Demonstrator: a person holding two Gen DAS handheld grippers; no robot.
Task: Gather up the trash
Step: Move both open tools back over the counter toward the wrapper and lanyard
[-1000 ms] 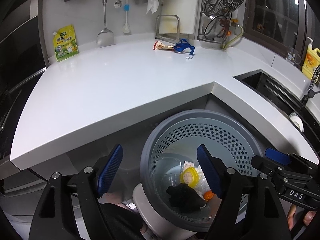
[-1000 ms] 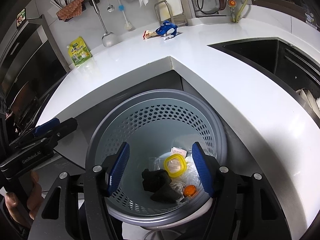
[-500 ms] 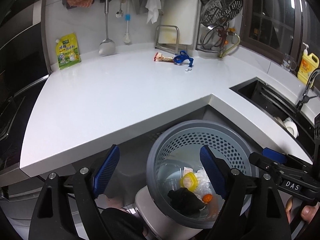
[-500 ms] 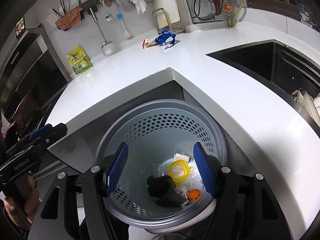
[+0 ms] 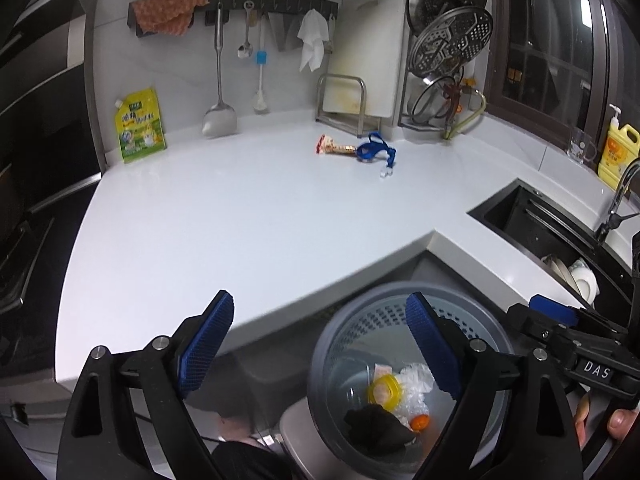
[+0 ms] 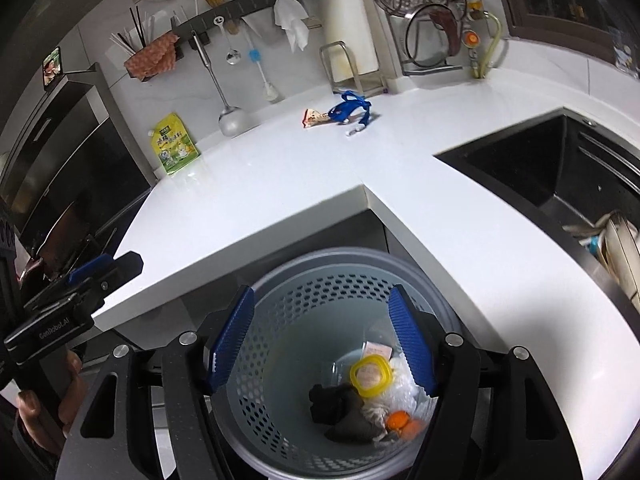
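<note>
1. The left gripper [image 5: 320, 340] has just been spreading its jaws; they stand wide apart with nothing between the blue pads [image 5: 208, 344], above the counter's edge and the bin's left rim.
2. The right gripper [image 6: 322, 340] has its jaws fairly wide and grips nothing; its pads [image 6: 412, 344] frame the inside of the bin below.
3. The grey bin [image 6: 280, 380] with perforated walls stands on the floor in the inner corner of the white counter [image 6: 280, 184].
4. At the bottom of the bin lie a yellow lid [image 6: 370, 374], a black cloth [image 6: 340, 412], clear crumpled plastic [image 6: 404, 384], a small pink packet [image 6: 378, 349] and something orange [image 6: 400, 420].
5. On the counter, near the back wall, a snack wrapper [image 5: 334, 147] lies touching a blue strap [image 5: 376, 151].
6. A yellow-green pouch [image 5: 140, 125] leans against the wall to the left, well apart from them.
7. A dark sink [image 6: 560, 168] is set into the counter on the right.
</note>
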